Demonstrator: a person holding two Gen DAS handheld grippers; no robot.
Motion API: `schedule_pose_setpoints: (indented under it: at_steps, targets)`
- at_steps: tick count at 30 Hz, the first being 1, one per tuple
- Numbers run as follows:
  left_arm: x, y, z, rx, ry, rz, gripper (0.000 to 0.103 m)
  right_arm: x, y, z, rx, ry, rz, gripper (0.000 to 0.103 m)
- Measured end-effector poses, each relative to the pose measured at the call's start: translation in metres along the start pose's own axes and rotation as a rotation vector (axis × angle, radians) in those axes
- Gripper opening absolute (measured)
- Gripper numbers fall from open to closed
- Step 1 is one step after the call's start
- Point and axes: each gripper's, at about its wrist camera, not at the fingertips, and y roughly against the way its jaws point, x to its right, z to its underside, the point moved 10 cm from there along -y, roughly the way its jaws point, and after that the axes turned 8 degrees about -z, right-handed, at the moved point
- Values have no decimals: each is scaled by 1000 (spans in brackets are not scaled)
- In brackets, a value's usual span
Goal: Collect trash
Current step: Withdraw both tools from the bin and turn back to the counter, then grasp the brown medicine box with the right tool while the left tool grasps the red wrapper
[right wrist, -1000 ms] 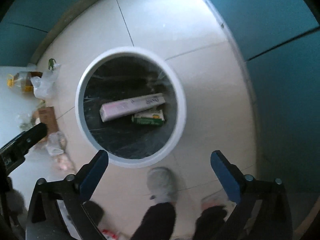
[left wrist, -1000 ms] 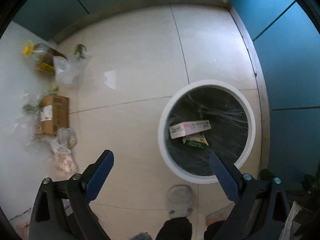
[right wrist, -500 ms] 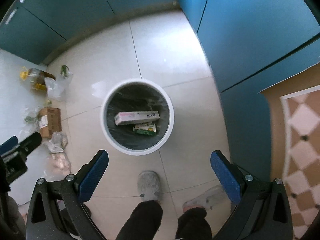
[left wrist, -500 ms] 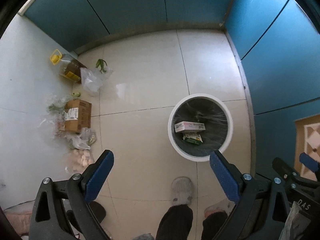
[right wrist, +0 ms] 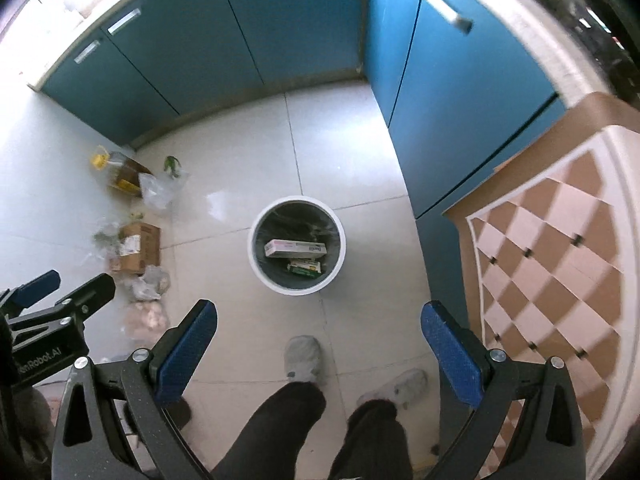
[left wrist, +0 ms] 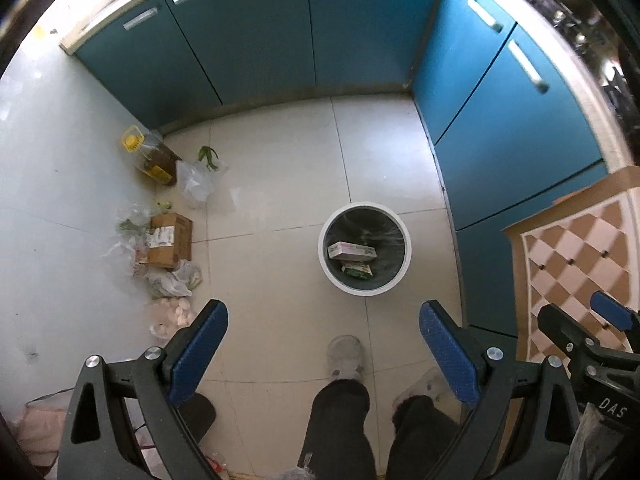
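Observation:
A round white trash bin (left wrist: 332,276) (right wrist: 256,268) with a dark liner stands on the tiled floor far below both grippers. Inside it lie a pale pink box (left wrist: 352,250) (right wrist: 295,248) and a small green carton (left wrist: 357,269) (right wrist: 305,267). My left gripper (left wrist: 323,322) is open and holds nothing. My right gripper (right wrist: 318,320) is open too, nothing between its blue pads. Both are held high, looking straight down over the person's legs.
Along the left wall lie a cardboard box (left wrist: 170,240), an oil bottle (left wrist: 154,158), clear plastic bags (left wrist: 198,184) and a bag of pale round items (left wrist: 174,316). Blue cabinets (left wrist: 360,28) line the back and right. A checkered table top (right wrist: 560,260) is at right.
Both grippers have risen well away from the bin, which now looks much smaller. Cabinets, worktop and the checkered table have come into view. Both stayed open.

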Motion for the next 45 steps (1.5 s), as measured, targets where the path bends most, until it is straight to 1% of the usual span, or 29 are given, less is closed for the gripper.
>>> schedule_pose_setpoints:
  at_steps: [2, 5, 8, 11, 14, 15, 17, 18, 19, 20, 22, 23, 25, 27, 28, 29, 31, 32, 33, 34, 36, 37, 38, 39, 40, 41, 42, 43, 45]
  targets:
    - [-3, 26, 2, 20, 0, -5, 98, -6, 33, 7, 11, -8, -18, 103]
    - [-5, 63, 2, 62, -10, -57, 98, -10, 75, 14, 39, -38, -63, 103]
    - [8, 102, -5, 148, -27, -79, 98, -9, 117, 21, 72, -82, -145, 103]
    - [37, 146, -17, 245, -51, -80, 98, -3, 152, 24, 114, -116, -213, 103]
    - [90, 189, -31, 342, -106, -30, 100, 33, 197, 29, 184, -180, -251, 103]
    - [112, 198, -34, 360, -142, -18, 103, 49, 213, 31, 213, -206, -254, 103]
    - [169, 216, -32, 378, -236, 11, 103, 82, 236, 37, 257, -253, -244, 103]
    - [195, 223, -30, 387, -272, 24, 103, 115, 255, 46, 290, -303, -221, 103]
    - [232, 229, -24, 395, -326, 39, 103, 143, 267, 57, 309, -343, -202, 103]
    - [258, 233, -19, 395, -366, 46, 103, 161, 273, 64, 319, -371, -189, 103]
    - [319, 241, 1, 385, -464, 85, 103, 232, 300, 98, 351, -492, -128, 103]
    - [352, 243, 15, 367, -519, 108, 103, 253, 304, 110, 353, -525, -108, 103]
    - [415, 243, 42, 323, -617, 163, 103, 327, 323, 157, 366, -652, -40, 103]
    - [473, 238, 74, 277, -717, 202, 103, 380, 333, 195, 359, -730, 25, 103]
    - [501, 233, 89, 247, -764, 218, 102, 418, 341, 225, 357, -792, 75, 103]
    - [530, 228, 105, 210, -808, 239, 102, 443, 345, 245, 347, -832, 107, 103]
    - [573, 217, 130, 142, -865, 265, 97, 494, 348, 283, 311, -895, 160, 103]
    - [595, 208, 144, 107, -894, 278, 95, 510, 347, 295, 296, -912, 180, 103]
    - [612, 202, 153, 84, -911, 281, 90, 539, 345, 314, 264, -937, 215, 103]
    - [622, 198, 162, 74, -923, 277, 88, 557, 342, 325, 254, -945, 237, 103]
    - [643, 187, 175, 64, -951, 254, 78, 591, 334, 343, 228, -949, 268, 103]
    - [649, 184, 179, 65, -960, 244, 76, 612, 328, 351, 210, -937, 284, 103]
    - [655, 179, 182, 64, -968, 232, 69, 625, 321, 357, 191, -928, 298, 103]
    - [659, 175, 185, 62, -974, 222, 61, 637, 313, 361, 178, -916, 299, 103]
    - [662, 174, 189, 54, -977, 232, 61, 647, 304, 360, 179, -905, 290, 103]
    - [667, 174, 193, 49, -975, 257, 53, 653, 299, 361, 176, -902, 290, 103]
    - [669, 176, 198, 43, -979, 282, 35, 661, 292, 360, 171, -883, 278, 103]
    - [671, 178, 203, 40, -985, 291, 31, 665, 288, 358, 162, -869, 270, 103]
    - [671, 181, 207, 75, -1010, 264, 28, 673, 277, 351, 155, -826, 260, 103]
